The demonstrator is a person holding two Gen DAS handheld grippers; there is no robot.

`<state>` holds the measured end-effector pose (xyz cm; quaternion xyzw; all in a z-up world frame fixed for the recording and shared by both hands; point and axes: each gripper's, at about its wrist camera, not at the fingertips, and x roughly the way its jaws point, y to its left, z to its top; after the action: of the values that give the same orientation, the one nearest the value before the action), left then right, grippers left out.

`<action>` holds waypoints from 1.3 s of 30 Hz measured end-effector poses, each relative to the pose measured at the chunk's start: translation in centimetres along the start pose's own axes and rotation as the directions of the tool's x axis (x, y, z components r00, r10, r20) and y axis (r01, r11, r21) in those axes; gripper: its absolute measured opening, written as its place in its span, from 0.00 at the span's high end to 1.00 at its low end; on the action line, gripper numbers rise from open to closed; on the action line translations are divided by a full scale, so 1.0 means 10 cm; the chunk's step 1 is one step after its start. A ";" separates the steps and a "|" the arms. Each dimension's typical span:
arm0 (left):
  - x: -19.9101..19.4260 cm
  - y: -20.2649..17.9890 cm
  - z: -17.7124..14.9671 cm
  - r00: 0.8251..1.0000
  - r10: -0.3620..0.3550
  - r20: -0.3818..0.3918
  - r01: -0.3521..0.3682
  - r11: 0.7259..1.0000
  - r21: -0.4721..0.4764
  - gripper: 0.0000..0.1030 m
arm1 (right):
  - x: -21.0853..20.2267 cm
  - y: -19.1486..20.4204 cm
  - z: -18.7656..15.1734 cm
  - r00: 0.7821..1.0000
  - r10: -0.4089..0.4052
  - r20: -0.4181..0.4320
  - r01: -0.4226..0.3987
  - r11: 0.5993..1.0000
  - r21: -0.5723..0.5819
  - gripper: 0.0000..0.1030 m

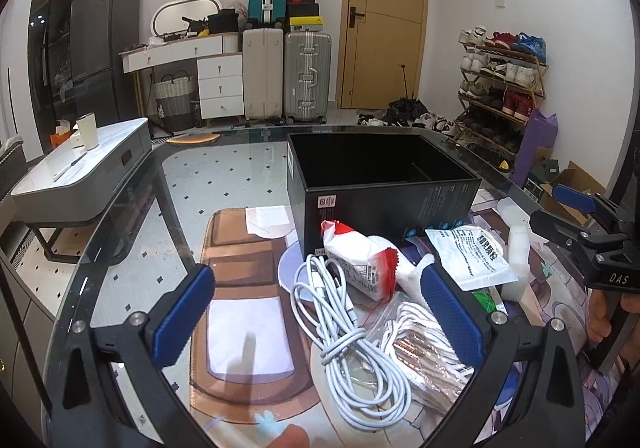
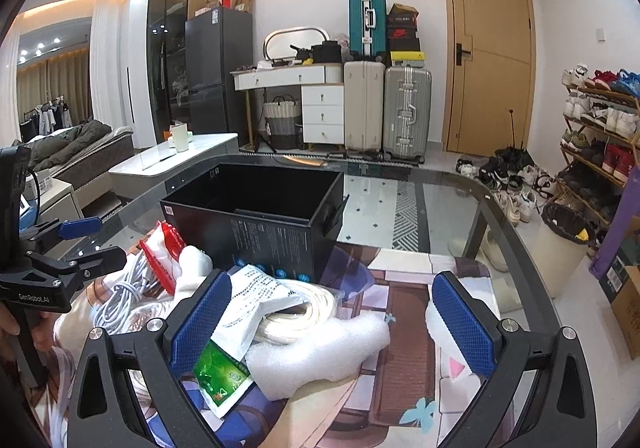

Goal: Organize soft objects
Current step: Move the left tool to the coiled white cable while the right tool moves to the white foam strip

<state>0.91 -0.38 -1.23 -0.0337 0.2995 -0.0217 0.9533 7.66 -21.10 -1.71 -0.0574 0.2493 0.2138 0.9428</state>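
Gaping left gripper [image 1: 316, 324], right gripper [image 2: 344, 324], both empty

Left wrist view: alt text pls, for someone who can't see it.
The open left gripper hovers over a coiled white cable in a pile of soft items on a glass table. A red-and-white packet and a white printed pouch lie before an empty black box. The right gripper shows at right.
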 end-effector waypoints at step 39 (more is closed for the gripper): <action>0.48 0.15 -0.14 0.949 0.014 -0.313 -0.032 0.998 -0.052 0.02 | 0.43 -0.33 -0.18 0.954 0.041 -0.296 0.017 0.981 0.191 0.25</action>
<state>4.12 0.71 -5.21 -0.0533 0.4477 -0.0074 0.8926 11.71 -22.87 -5.43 0.0036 0.4086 0.1835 0.8941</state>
